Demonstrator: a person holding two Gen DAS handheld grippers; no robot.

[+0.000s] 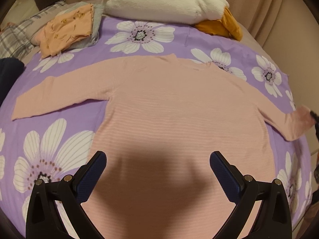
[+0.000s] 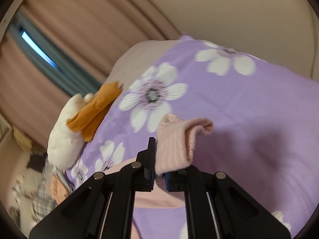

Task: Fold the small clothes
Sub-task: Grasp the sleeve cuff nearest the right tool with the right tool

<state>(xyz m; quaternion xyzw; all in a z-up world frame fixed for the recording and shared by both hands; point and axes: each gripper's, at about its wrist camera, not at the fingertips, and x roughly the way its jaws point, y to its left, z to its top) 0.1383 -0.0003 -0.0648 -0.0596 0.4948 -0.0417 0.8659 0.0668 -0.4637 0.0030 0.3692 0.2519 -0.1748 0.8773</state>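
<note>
A pink ribbed long-sleeve top (image 1: 169,103) lies flat on the purple flowered bedspread (image 1: 119,45), neck away from me, left sleeve spread out to the left. My left gripper (image 1: 158,159) is open and empty, held above the top's lower body. My right gripper (image 2: 159,159) is shut on the cuff of the right sleeve (image 2: 175,139) and holds it lifted off the bedspread (image 2: 249,103). In the left wrist view that sleeve end (image 1: 299,121) is raised at the far right edge, beside a dark part of the right gripper.
A folded stack with an orange printed garment on grey clothes (image 1: 67,29) sits at the back left. A white plush duck with an orange beak (image 1: 165,2) lies at the back, also in the right wrist view (image 2: 65,137). A plaid pillow (image 1: 14,37) and curtains (image 2: 69,29) lie beyond.
</note>
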